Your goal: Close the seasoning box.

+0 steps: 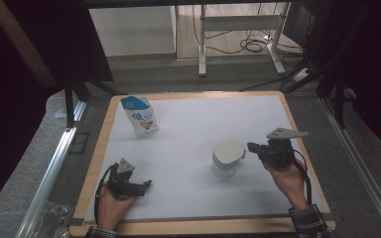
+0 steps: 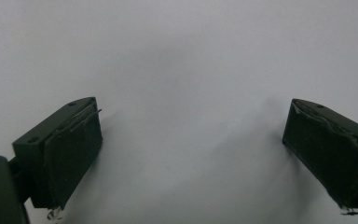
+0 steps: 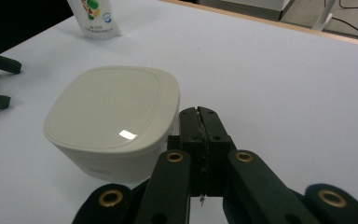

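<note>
- right tool: jaws pressed fully together just beside the right side of the lidded container. whether a thin tab or handle of the container is pinched between them cannot be told.
- left tool: jaws wide apart, nothing between them, resting near the left front of the bench.
- step in hand, as judged: gripping the container at its side; next move likely calls for a steady lift or pull, the grip kept firm so the container does not tip.
- lidded container: off-white, smooth glossy plastic, rounded-square lid, standing right of centre.
- pouch: blue and white, printed, soft-sided, upright at the far left.
- bench: matte white sheet on a pale wooden board.
</note>
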Demonstrator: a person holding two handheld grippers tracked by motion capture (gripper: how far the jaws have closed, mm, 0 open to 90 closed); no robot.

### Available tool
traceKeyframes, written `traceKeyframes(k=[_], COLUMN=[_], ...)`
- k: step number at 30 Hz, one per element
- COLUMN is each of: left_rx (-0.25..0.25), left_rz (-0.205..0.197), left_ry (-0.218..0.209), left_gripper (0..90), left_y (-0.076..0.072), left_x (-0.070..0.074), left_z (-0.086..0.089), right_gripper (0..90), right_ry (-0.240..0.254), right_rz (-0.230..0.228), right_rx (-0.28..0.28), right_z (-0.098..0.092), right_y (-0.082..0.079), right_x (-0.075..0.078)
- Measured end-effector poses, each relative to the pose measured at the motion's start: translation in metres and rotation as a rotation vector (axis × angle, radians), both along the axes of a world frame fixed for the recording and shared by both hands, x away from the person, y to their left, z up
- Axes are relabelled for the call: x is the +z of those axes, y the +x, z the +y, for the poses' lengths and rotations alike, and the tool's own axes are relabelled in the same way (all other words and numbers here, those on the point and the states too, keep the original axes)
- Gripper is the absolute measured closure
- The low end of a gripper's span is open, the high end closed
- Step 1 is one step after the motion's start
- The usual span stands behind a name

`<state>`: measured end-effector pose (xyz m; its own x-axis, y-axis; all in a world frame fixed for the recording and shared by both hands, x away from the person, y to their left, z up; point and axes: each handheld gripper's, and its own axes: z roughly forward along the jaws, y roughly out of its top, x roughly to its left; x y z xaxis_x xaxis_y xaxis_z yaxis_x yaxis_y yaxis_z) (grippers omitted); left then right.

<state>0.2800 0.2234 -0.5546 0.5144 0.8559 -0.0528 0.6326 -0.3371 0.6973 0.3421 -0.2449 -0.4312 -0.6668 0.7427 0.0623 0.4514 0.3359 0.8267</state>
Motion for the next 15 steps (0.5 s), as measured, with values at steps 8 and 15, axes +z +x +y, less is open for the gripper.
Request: traceKeyframes(k=[8, 15], left_rx=[-0.001, 0.002], left_rz=[0.000, -0.001], left_ry=[0.000, -0.002], left_gripper=[4.6, 4.6], left_y=[0.000, 0.000], left_x=[0.000, 0.000], left_z=[0.000, 0.000], right_gripper=[89.5, 89.5], right_ry=[-0.005, -0.031], right_rz=[0.003, -0.028], right_rx=[0.026, 0.042], right_z=[0.013, 0.024], right_y=[0.007, 0.011], right_x=[0.003, 0.004])
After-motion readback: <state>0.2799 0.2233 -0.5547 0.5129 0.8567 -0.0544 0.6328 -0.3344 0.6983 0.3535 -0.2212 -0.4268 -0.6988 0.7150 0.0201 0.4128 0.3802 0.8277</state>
